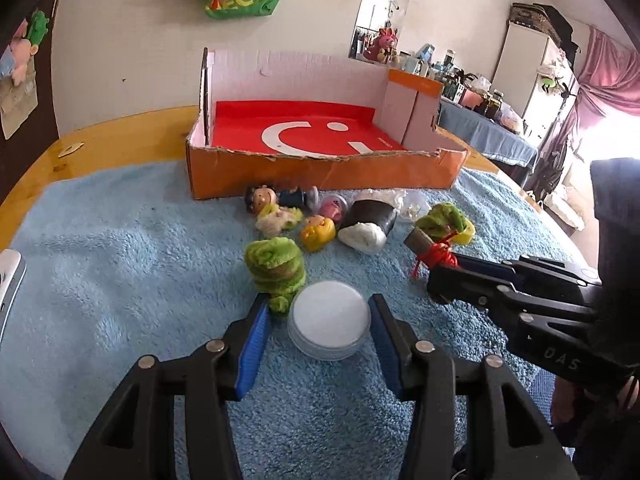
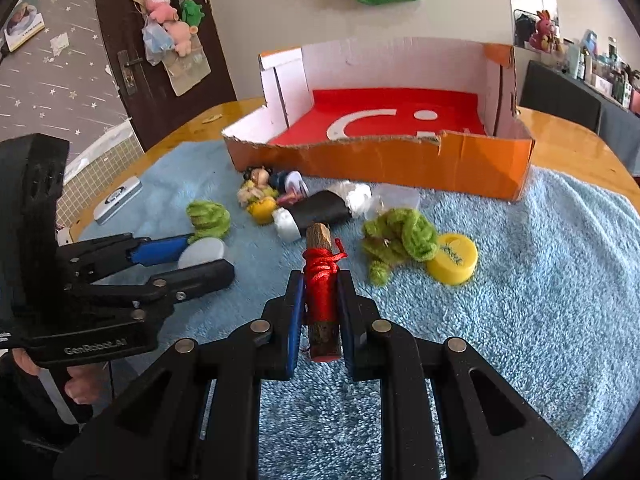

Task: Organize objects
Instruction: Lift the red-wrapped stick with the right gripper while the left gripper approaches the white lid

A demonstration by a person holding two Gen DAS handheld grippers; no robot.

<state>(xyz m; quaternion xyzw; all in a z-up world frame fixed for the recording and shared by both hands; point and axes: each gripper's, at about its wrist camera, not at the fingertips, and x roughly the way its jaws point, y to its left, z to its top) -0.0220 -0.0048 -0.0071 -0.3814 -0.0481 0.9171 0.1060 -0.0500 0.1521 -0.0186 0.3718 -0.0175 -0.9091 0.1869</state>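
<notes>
- While the left claw [image 1: 318,312] stands part open around the round white tin [image 1: 329,320] on the blue towel [image 1: 120,248], its blue pads flank the rim — no press shows, a sliver of gap on each side.
- The tin looks light, rigid and smooth-walled; I judge it slippery, so take it across its widest point, low on the wall.
- The right claw [image 2: 320,280] is clamped tight on a wooden stick [image 2: 322,280] wound with red cord — stiff, light, and the cord gives good bite.
- The orange box [image 1: 320,170] sits behind the toys on the counter, seemingly empty.
- The green plush [image 1: 276,264] touches the tin's left side and may drag along.
</notes>
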